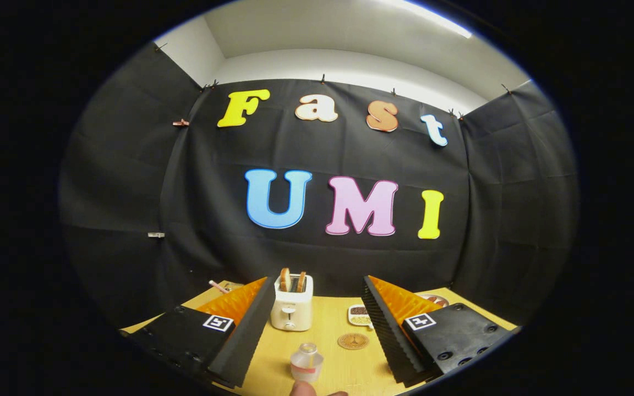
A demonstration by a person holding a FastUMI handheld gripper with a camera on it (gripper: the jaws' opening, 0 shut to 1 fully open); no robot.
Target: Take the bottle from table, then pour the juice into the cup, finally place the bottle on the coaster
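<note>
- 2 fingers of my gripper (pixel 317 319) stood wide apart and held nothing.
- The bottle (pixel 306 362) stood upright on the table (pixel 328 330) between the fingers, close to their base, touching neither.
- A fingertip (pixel 301 389) showed just under the bottle.
- The coaster (pixel 353 341) lay flat just beyond the bottle, nearer my right finger.
- A toaster (pixel 292 309) with 2 slices of bread (pixel 293 280) in it stood further ahead, between the fingertips.
- A small dish (pixel 359 314) sat beside the toaster, against my right finger.
- I could not make out the cup.
</note>
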